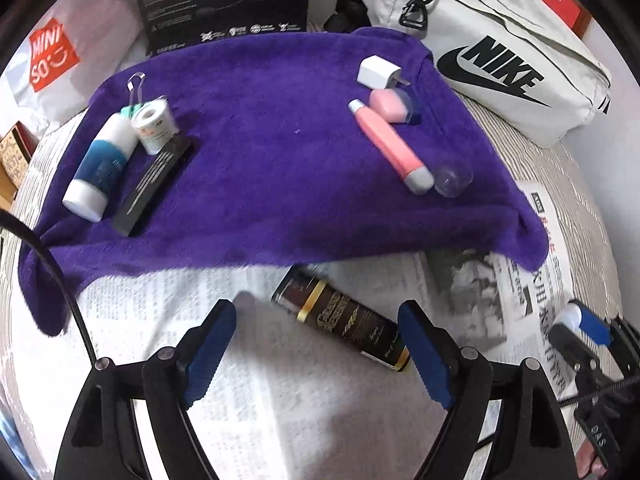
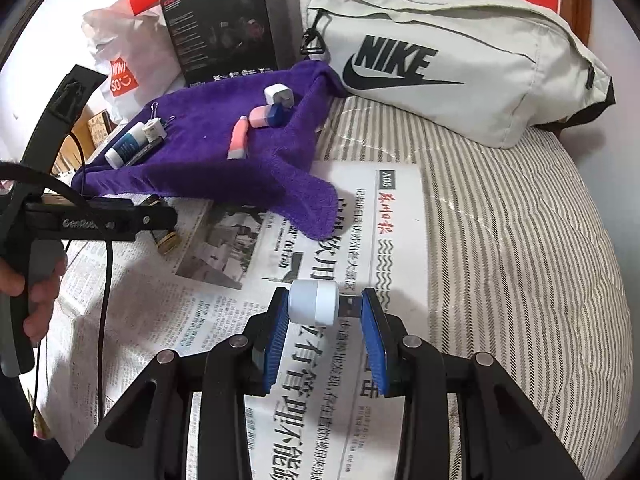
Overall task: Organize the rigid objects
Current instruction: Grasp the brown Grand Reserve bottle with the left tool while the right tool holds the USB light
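Note:
My left gripper (image 1: 320,344) is open and empty above a dark brown tube (image 1: 344,318) that lies on newspaper (image 1: 248,392) between its fingers. My right gripper (image 2: 324,312) is shut on a small white USB light (image 2: 314,303), its metal plug against the right pad. A purple towel (image 1: 260,184) holds a white-and-blue bottle (image 1: 102,166), a tape roll (image 1: 154,128), a black box (image 1: 154,186), a pink tube (image 1: 390,148), a pink case (image 1: 390,105), a white charger (image 1: 376,72) and a clear dome (image 1: 452,179).
A white Nike bag (image 2: 448,64) sits at the back right on the striped bedding (image 2: 520,240). A black product box (image 2: 224,24) and a Miniso bag (image 2: 120,76) stand behind the towel. A black cable (image 1: 60,280) hangs at the left.

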`<control>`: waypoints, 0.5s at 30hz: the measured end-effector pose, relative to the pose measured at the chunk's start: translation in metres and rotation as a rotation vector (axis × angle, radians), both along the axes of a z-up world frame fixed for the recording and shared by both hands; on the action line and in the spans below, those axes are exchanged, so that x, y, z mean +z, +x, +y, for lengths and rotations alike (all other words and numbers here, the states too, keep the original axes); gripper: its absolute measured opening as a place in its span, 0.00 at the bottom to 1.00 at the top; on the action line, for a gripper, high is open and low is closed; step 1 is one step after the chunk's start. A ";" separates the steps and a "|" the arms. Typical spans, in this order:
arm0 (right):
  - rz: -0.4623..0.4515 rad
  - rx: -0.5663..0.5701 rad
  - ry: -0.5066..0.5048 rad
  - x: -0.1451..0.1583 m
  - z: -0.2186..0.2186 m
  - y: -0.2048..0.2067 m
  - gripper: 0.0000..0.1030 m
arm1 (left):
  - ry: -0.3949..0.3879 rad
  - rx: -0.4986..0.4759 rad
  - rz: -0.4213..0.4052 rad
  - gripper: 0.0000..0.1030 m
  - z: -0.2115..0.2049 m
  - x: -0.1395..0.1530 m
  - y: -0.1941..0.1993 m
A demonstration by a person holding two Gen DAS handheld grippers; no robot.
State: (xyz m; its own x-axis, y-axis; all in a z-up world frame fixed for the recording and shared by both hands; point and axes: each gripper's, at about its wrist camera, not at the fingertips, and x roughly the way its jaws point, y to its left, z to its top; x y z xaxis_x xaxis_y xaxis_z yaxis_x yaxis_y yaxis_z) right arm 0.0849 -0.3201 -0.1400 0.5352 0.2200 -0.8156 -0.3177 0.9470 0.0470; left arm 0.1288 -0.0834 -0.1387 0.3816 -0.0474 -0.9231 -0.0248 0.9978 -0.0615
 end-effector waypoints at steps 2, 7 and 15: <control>-0.005 0.009 -0.002 0.001 0.003 -0.001 0.35 | 0.009 -0.007 0.006 0.81 0.002 0.001 -0.004; -0.007 0.017 -0.005 0.004 0.008 -0.002 0.35 | 0.025 -0.013 0.015 0.79 -0.006 -0.003 -0.002; -0.003 0.018 -0.014 0.002 0.008 -0.005 0.35 | 0.091 -0.041 0.010 0.81 0.017 -0.006 -0.016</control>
